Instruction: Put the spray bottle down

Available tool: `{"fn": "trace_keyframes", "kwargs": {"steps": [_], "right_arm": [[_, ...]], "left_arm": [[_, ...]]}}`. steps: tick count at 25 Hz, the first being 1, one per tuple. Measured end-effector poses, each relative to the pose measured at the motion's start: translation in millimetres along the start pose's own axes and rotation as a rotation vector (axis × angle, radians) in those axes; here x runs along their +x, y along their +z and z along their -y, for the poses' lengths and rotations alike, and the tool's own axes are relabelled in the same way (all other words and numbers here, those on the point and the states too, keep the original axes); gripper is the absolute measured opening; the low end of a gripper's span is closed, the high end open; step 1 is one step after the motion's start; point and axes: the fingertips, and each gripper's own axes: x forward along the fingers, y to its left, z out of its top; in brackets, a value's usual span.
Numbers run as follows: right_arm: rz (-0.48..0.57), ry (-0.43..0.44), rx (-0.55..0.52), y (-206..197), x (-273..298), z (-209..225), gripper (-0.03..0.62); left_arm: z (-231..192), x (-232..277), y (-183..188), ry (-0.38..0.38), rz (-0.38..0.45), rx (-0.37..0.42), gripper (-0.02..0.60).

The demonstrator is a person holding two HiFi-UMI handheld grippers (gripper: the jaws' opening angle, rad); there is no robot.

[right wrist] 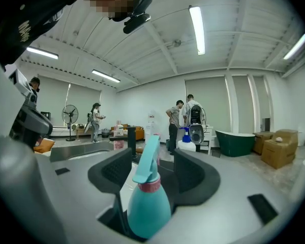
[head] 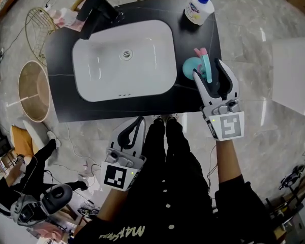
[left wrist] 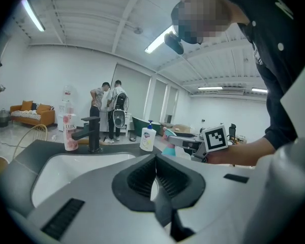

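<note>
**Right hand-held gripper open around spray bottle**

Seen from its own view, the right hand-held gripper's jaws stand spread, with the teal spray bottle upright between them. Only the head view shows the black surface beneath, with the sink to this gripper's left. The left hand-held gripper, jaws together and empty, hangs off the surface's near edge.
</note>
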Motion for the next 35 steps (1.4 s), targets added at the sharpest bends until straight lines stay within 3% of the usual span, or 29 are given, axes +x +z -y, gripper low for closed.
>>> {"fn": "trace_keyframes", "kwargs": {"steps": [5,8,14,17,23,35], "right_arm": [[0.044,-0.094,-0.006,44.0,-53.2,18.0,0.233],[0.082,-0.138,-0.001,79.6,-76.0,26.0,0.177],[0.089,-0.067,0.039,125.8,-85.7,-6.0,0.052],[0.118,-0.030,0.009,152.0,-80.0,-18.8,0.011],[0.170,0.014,-0.018,195.5,-80.7,-42.4,-0.005],[0.193,0.000,-0.036,228.6,-104.6,-60.6,-0.005]], "left_arm": [[7.0,-8.6,30.9,-0.008,0.027,0.028,0.015],[8.8,-6.7,55.2,-0.017,0.059,0.058,0.015],[20.9,-18.7,99.9,-0.027,0.116,0.106,0.015],[20.2,-19.6,122.1,-0.021,0.166,0.147,0.015],[24.2,-33.6,163.4,-0.021,0.292,0.195,0.017],[33.8,-53.7,202.7,-0.009,0.379,0.238,0.015]]}}
